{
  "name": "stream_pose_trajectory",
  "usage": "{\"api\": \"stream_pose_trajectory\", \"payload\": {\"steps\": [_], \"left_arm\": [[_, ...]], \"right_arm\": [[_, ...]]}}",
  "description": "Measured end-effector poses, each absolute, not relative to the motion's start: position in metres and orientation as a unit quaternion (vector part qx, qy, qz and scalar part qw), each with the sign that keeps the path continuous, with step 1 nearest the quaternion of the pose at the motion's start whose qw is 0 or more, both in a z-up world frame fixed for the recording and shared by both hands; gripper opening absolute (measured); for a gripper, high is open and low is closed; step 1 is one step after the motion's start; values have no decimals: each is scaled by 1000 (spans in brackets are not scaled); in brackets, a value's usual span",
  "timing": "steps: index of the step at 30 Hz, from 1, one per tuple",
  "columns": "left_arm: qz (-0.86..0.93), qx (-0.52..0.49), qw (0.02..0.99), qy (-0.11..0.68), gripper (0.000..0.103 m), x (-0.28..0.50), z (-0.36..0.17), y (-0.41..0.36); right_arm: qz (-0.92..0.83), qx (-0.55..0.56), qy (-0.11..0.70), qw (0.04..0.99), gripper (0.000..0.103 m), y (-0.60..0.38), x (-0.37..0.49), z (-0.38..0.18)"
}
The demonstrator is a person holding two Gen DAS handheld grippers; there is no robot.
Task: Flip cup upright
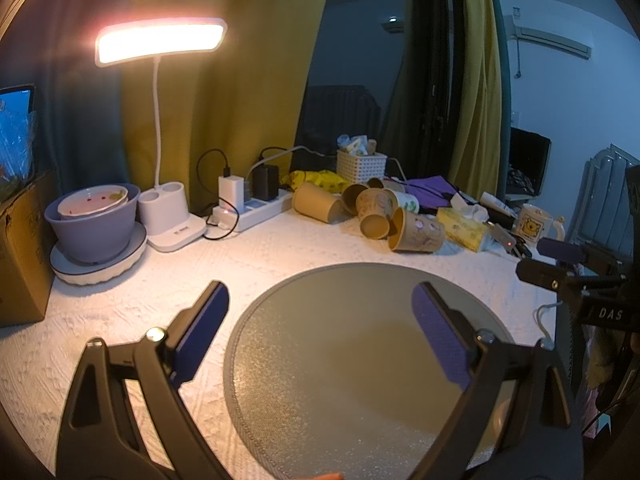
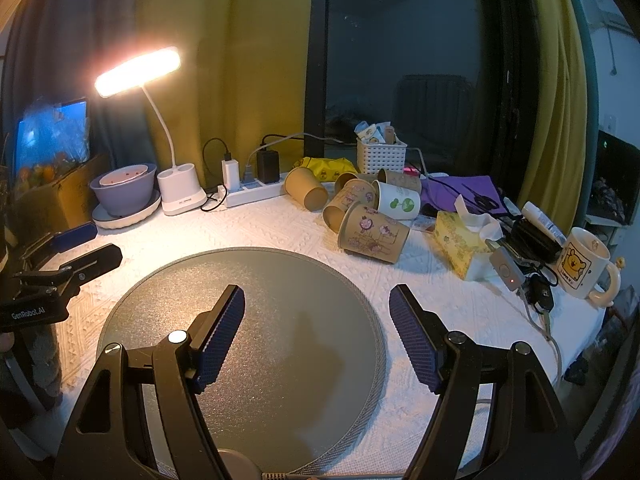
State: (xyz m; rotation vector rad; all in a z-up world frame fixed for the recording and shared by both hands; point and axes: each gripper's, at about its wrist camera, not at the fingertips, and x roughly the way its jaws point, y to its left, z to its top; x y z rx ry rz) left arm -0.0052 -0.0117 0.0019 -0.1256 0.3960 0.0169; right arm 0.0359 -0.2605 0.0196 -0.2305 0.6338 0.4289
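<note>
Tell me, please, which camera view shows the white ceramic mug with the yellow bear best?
The right wrist view: the white ceramic mug with the yellow bear appears large and whole. The left wrist view shows it small and distant.

Beneath my tool lies a matt, finely grained grey mat [image 2: 280, 280] on white embossed cloth [image 2: 440, 288]; ahead, brown paper cups [image 2: 372, 234] look smooth.

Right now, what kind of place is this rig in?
Probably a home bedroom or dorm desk by a window, not a lab: a lit desk lamp beside a loaded power strip, yellow curtains, a wall air conditioner, plus paper cups lying on their sides.
</note>
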Motion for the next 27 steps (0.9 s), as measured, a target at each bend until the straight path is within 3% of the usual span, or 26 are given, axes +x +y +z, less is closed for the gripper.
{"api": "stream_pose_trajectory", "payload": {"steps": [27], "left_arm": [[8,-61,978,197,94,-4,1,-13]], "right_arm": [[208,-111,309,921,78,-265,37,18]]}}
